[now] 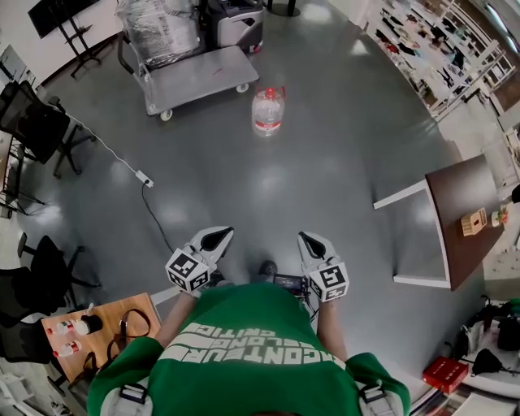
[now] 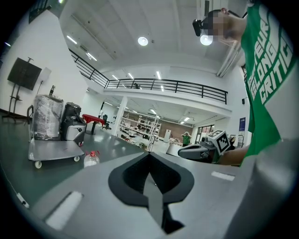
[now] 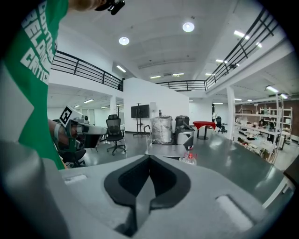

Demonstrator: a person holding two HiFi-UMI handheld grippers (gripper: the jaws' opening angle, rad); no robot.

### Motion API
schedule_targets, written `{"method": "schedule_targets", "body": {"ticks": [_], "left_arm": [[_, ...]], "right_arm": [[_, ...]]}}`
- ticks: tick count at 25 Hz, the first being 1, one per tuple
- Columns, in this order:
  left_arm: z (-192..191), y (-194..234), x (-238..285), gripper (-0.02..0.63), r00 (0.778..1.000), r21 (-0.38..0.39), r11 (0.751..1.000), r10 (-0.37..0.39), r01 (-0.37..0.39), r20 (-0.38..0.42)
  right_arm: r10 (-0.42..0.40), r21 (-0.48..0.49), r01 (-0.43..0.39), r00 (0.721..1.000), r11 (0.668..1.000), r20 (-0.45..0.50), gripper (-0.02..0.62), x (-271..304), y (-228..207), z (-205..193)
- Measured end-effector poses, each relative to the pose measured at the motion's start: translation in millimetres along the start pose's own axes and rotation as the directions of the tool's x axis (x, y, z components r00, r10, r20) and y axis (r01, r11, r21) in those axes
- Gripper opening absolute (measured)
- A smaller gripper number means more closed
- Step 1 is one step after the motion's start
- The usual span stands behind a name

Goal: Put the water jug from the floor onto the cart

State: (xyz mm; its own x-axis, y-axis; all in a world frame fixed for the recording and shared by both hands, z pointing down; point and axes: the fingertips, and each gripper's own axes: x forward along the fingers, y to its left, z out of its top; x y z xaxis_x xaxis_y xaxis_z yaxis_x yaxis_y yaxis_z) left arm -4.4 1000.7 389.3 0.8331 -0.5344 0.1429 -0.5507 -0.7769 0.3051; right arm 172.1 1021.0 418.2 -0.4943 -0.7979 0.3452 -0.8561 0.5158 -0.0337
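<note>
Green shirt (image 1: 244,349) fills the bottom of the head view, and right ahead of it the two grippers are held out side by side, a small gap between them. Left gripper (image 1: 215,238): fingers pressed tight together, nothing caught between them. Right gripper (image 1: 309,242): same story, fingers flat against each other, empty. Both sets of fingers point forward and a little downward over the glossy grey floor (image 1: 341,162).

Now look well ahead of the fingertips: the water jug (image 1: 268,110) stands upright on the floor, clear-bodied with a red cap and a red label band, far out of reach of either pair of fingers. It sits almost straight ahead, between the lines of the two grippers.

Just beyond the jug and off to the left of the fingers is the cart (image 1: 195,77), a flat grey platform on small wheels. The jug is near its closest corner but not touching it. At the far end of the cart's deck rides a bulky load wrapped in clear film (image 1: 158,28), with a dark grey case (image 1: 236,24) just beside it.

Out to the right of the right fingers stands a brown table (image 1: 467,219) with a small box on it. Left of the left fingers, a white cable and power strip (image 1: 145,179) trail across the floor towards some black office chairs (image 1: 32,122).
</note>
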Motion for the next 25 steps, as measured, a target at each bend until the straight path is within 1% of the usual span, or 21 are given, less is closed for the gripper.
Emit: {"method": "schedule_targets", "body": {"ticks": [6,11,14,18,22,25], "left_arm": [[-3,-8,31,0.014,1.0,-0.013,1.0,-0.009,0.008,-0.006],[-7,-22,63,0.014,0.999,0.003,1.0,-0.03,0.03,-0.034],[-11,-33,76,0.014,0.998,0.017,0.999,-0.03,0.031,-0.061],[-15,-41,83,0.014,0.996,0.026,1.0,-0.005,0.007,-0.084],[-23,-34,76,0.014,0.994,0.004,0.999,0.035,-0.035,-0.099],[-26,-25,74,0.014,0.994,-0.007,0.999,0.04,-0.041,-0.105]], "right_arm": [[-0.006,-0.003,0.006,1.0,1.0,0.011,-0.008,-10,-23,-3],[-0.003,-0.018,0.003,1.0,1.0,-0.001,-0.008,-17,-48,-9],[0.012,-0.015,-0.013,1.0,1.0,-0.006,-0.008,-23,-64,-13],[0.043,-0.016,-0.043,0.999,0.999,-0.006,-0.008,-24,-80,-14],[0.081,-0.012,-0.081,0.996,0.997,-0.023,-0.008,-11,-79,-20],[0.095,-0.01,-0.095,0.995,0.995,-0.031,-0.008,2,-76,-21]]}}
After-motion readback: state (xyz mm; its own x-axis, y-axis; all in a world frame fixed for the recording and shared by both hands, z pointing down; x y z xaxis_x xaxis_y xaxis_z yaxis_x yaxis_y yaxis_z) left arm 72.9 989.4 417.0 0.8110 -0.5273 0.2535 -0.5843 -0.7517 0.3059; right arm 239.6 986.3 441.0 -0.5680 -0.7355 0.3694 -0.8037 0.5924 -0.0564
